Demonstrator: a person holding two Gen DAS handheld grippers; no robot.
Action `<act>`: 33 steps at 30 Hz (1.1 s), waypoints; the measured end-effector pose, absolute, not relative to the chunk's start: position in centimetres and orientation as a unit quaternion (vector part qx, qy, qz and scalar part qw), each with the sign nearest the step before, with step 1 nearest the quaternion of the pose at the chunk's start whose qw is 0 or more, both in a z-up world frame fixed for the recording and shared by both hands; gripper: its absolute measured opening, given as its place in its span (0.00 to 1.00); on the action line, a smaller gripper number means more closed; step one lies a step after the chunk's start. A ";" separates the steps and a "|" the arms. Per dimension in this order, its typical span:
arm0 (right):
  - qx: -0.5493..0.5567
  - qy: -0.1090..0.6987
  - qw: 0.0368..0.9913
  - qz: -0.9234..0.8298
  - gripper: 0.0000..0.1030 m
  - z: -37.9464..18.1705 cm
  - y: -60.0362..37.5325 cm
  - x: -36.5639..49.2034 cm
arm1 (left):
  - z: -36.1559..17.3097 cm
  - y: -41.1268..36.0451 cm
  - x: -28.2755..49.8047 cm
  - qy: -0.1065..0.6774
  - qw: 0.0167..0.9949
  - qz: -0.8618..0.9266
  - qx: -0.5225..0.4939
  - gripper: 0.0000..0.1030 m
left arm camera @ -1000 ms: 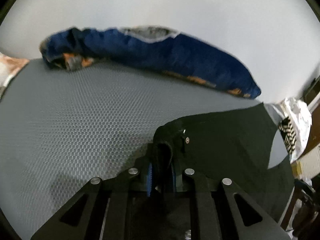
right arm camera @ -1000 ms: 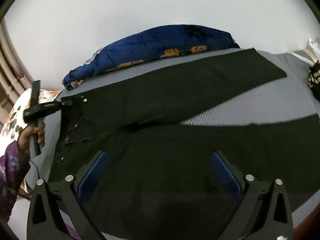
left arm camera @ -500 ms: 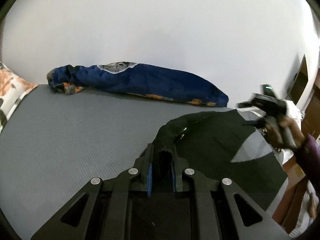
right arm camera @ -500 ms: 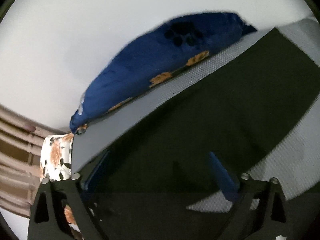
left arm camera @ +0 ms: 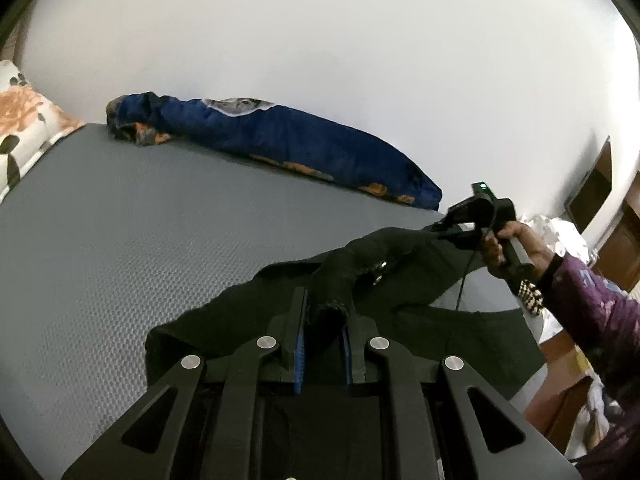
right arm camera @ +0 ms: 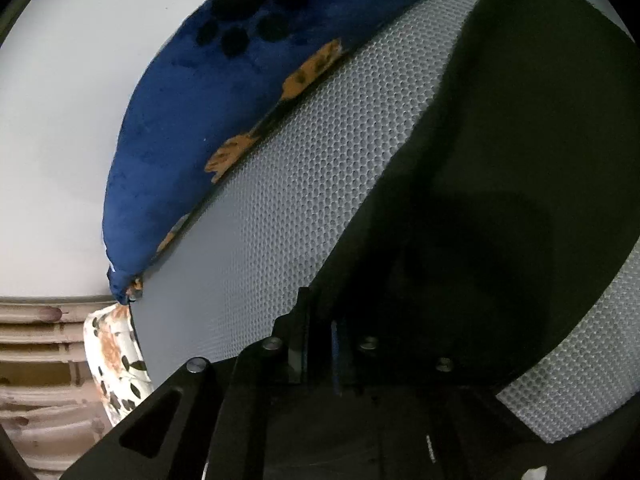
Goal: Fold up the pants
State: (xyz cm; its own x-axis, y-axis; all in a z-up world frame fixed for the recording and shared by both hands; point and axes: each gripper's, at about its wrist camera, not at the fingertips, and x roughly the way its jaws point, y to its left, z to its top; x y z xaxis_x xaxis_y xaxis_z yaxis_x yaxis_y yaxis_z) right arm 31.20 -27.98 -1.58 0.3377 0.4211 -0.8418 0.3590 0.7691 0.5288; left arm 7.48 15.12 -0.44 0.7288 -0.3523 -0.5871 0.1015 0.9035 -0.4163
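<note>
Pants (left arm camera: pixel 400 280) are pinched tight in both grippers' jaws, so lift both sides evenly above the bed (left arm camera: pixel 140 240)

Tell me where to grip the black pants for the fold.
Keep to the waistband edge. The left gripper pinches a bunched end of the black pants; the right gripper takes the opposite end from the far side, so the band spans between them.
</note>
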 end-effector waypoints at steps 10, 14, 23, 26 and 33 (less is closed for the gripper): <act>0.361 0.508 0.781 0.038 0.05 1.9 -28.9 20.0 | -0.8 16.6 5.4 0.361 0.906 -0.103 -0.194 0.15; 0.400 0.492 0.773 0.031 0.05 1.1 -29.5 13.5 | -1.4 16.5 3.6 0.375 0.902 -0.099 -0.191 0.16; 0.421 0.482 0.768 0.020 0.05 1.2 -28.8 3.9 | -4.1 15.5 0.6 0.422 0.885 -0.093 -0.174 0.17; 0.427 0.483 0.764 0.012 0.05 0.8 -28.7 2.1 | -4.6 15.0 0.0 0.425 0.885 -0.093 -0.168 0.17; 0.453 0.456 0.765 0.041 0.08 0.6 -30.0 3.7 | -4.3 14.8 -0.2 0.422 0.887 -0.089 -0.165 0.17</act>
State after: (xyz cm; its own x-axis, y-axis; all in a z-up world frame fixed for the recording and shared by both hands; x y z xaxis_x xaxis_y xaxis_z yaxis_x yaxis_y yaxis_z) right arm 3.68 -30.02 0.63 0.5811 0.4749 -0.6609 0.3502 0.5871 0.7298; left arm -0.24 14.84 -4.29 0.6282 -0.2971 -0.7191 0.0193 0.9299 -0.3673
